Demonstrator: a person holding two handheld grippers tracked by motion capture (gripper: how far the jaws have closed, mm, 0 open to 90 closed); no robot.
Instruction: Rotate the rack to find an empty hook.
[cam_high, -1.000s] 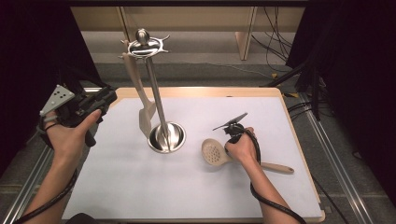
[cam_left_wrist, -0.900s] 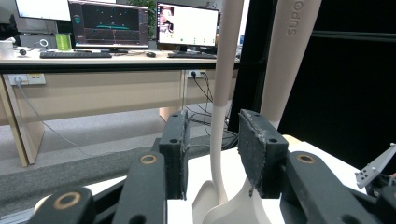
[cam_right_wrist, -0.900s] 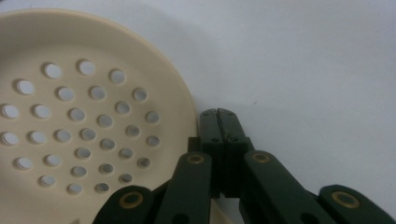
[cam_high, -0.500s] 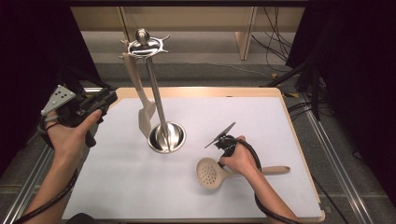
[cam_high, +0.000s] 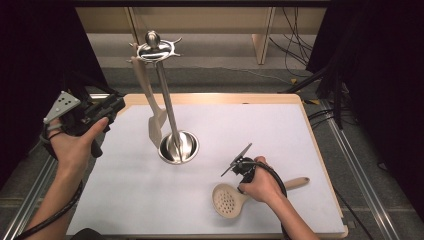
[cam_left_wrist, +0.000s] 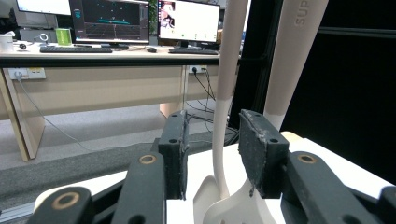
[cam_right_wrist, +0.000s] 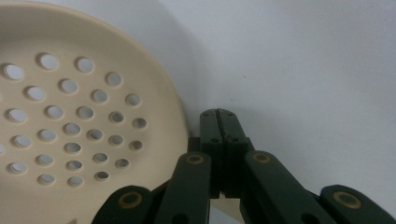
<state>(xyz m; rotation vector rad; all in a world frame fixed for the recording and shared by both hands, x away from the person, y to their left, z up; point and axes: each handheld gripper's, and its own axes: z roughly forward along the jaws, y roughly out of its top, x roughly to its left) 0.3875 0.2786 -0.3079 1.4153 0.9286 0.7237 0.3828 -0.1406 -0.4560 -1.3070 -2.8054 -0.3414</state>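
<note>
Right tool gripping the skimmer handle on the bench

High view: the right tool (cam_high: 243, 176) holds the cream perforated plastic skimmer (cam_high: 227, 201) flat on the white bench (cam_high: 280, 130).
Left gripper view: the left tool (cam_left_wrist: 212, 156) stands part-open and empty.
Right gripper view: jaws meet on the handle; lift level for the polished steel utensil stand (cam_high: 170, 120).

One skimmer (cam_high: 227, 201), one spatula (cam_high: 156, 125), one metal stand (cam_high: 177, 145) — and two monitors (cam_left_wrist: 189, 21) behind, plus one mug (cam_left_wrist: 62, 36).

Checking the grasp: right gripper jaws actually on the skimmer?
Cannot tell. In the right gripper view the shut right gripper sits beside the skimmer bowl's rim; any handle between the pads is hidden.
</note>
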